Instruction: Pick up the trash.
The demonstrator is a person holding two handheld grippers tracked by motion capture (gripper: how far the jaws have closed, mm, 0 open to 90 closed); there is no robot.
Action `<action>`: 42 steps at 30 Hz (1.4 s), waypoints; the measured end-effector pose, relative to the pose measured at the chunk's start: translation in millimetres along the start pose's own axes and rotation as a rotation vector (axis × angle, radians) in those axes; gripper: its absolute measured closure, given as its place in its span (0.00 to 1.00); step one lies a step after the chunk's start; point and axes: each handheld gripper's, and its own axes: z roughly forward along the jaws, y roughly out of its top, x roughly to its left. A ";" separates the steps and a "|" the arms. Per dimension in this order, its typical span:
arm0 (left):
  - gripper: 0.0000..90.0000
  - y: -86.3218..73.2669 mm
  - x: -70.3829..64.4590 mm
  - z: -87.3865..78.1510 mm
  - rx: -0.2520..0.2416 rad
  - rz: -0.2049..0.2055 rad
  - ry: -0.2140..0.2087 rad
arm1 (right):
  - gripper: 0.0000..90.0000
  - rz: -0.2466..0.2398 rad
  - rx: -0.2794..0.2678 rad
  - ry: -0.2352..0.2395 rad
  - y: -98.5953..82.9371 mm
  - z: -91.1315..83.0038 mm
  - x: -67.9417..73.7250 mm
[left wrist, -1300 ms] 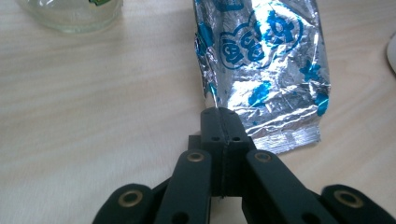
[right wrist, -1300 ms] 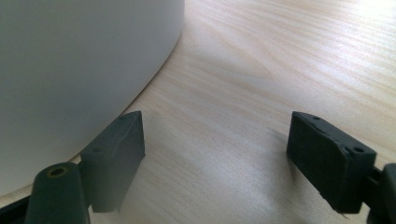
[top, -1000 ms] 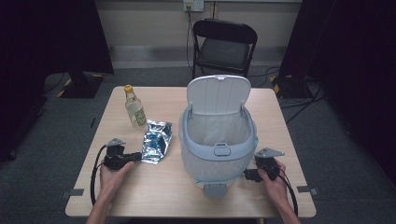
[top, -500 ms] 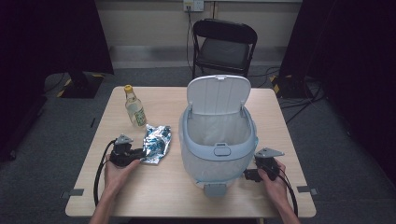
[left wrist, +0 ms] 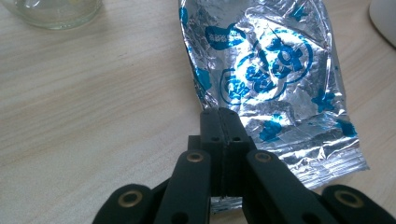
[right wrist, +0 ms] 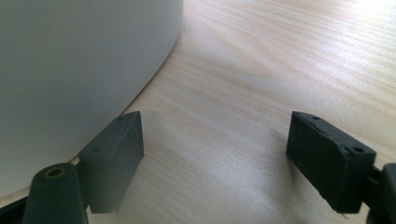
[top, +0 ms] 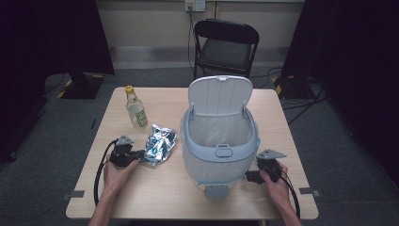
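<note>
The left tongs are clamped on the near edge of the foil packet, which lies on the tabletop left of the bin. The right tongs rest spread apart beside the bin.

Crinkled glossy foil packet lies on matt wood-grain table.

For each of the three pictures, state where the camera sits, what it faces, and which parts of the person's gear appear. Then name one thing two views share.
High view: above the table, looking down; both hands and grippers.
Left gripper view: on the left gripper, jaws shut on the foil wrapper.
Right gripper view: on the right gripper, open beside the bin.
Shared: wrapper, high and left views.
</note>
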 end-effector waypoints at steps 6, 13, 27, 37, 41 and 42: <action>1.00 0.5 2.8 -2.6 -0.038 -0.041 -0.043 | 0.20 0.000 0.000 0.000 0.0 0.0 0.0; 1.00 3.9 0.2 -9.2 -0.082 -0.030 -0.076 | 0.20 0.000 0.000 0.000 0.0 0.0 0.0; 1.00 9.4 0.0 -30.0 -0.209 -0.042 -0.101 | 0.20 0.000 0.000 0.000 0.0 0.0 0.0; 1.00 14.8 -1.2 -49.5 -0.301 -0.052 -0.094 | 0.20 0.000 0.000 0.000 0.0 0.0 0.0; 1.00 17.1 -1.6 -55.0 -0.328 -0.068 -0.106 | 0.20 0.000 0.000 0.000 0.0 0.0 0.0; 1.00 18.3 -2.5 -55.9 -0.333 -0.063 -0.104 | 0.20 0.000 0.000 0.000 0.0 0.0 0.0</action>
